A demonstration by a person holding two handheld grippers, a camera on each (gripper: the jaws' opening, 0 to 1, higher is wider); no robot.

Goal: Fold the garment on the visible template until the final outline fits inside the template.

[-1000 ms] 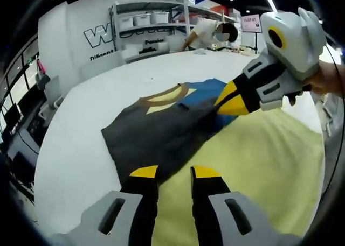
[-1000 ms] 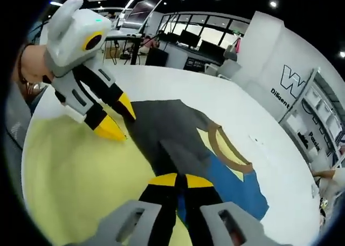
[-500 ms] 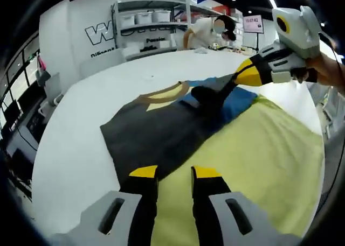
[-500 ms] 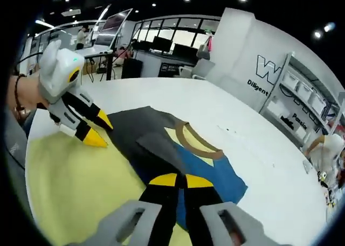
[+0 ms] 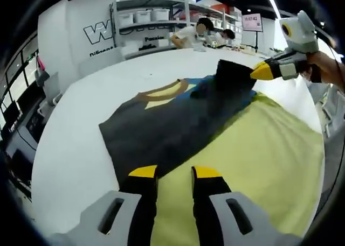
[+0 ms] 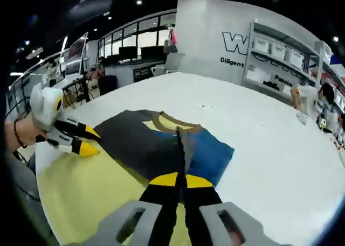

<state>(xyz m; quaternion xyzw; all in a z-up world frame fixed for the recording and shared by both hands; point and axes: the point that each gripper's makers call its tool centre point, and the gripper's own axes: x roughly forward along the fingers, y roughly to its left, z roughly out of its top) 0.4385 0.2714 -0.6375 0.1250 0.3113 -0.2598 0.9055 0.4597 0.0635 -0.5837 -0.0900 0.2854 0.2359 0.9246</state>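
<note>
Garment: dark grey body, blue panel on the far side of its tan-brown neckband, pale yellow showing inside that neckband. Template beside the garment: plain pale yellow. Table under the garment: plain white. Left gripper and right gripper: black jaws with yellow tips on grey bodies.

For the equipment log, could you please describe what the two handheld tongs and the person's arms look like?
Both tongs, left and right, have black jaws tipped yellow on pale grey bodies with slotted openings. Seen from opposite, each carries a white box with a yellow-ringed lens. The arm holding the left tongs wears a dark wristband.
</note>
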